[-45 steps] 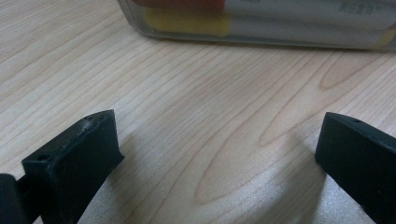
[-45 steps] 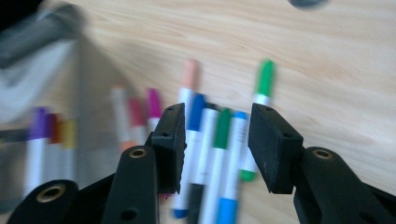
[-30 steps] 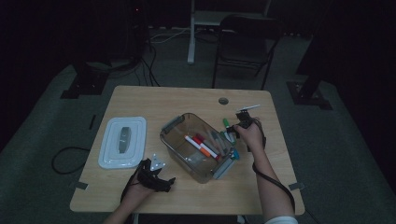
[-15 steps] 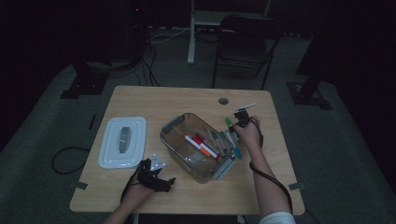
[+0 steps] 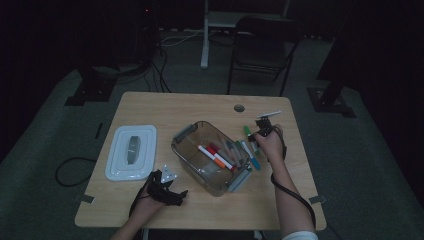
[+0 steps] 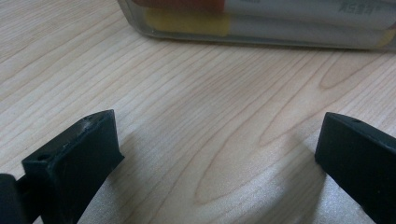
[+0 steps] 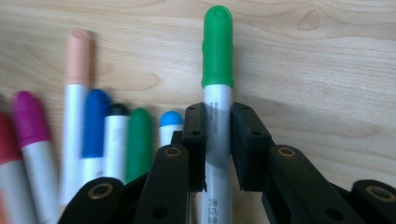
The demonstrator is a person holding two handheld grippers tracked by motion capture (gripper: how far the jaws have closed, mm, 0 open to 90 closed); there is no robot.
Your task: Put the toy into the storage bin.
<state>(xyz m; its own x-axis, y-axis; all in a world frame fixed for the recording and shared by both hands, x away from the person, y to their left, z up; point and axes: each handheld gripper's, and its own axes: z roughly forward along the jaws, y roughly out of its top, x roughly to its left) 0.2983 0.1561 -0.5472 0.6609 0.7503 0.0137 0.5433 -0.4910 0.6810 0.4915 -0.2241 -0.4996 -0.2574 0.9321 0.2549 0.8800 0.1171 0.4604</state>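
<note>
Two tools work a wooden tabletop [image 5: 200, 107]. Near its front edge, the left tool [image 5: 167, 192] rests released on bare wood. Farther off, the right tool [image 7: 218, 140], jaws just closed, clenches a green-capped marker [image 7: 217, 60] beside the clear bin [image 5: 187, 150].

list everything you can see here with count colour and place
table: one, light wood, centre of the room
clear bin: one, transparent with grey latches, mid table, markers inside
lid: one, white, left of the bin
green-capped marker: one, white barrel, clamped between the right gripper's pads
loose markers: several, peach, blue, black, green, magenta and red caps, on the table right of the bin
chair: one, dark, beyond the table
left gripper: black, jaws wide open, near edge by the bin
right gripper: black, jaws have just been closing on the marker
</note>
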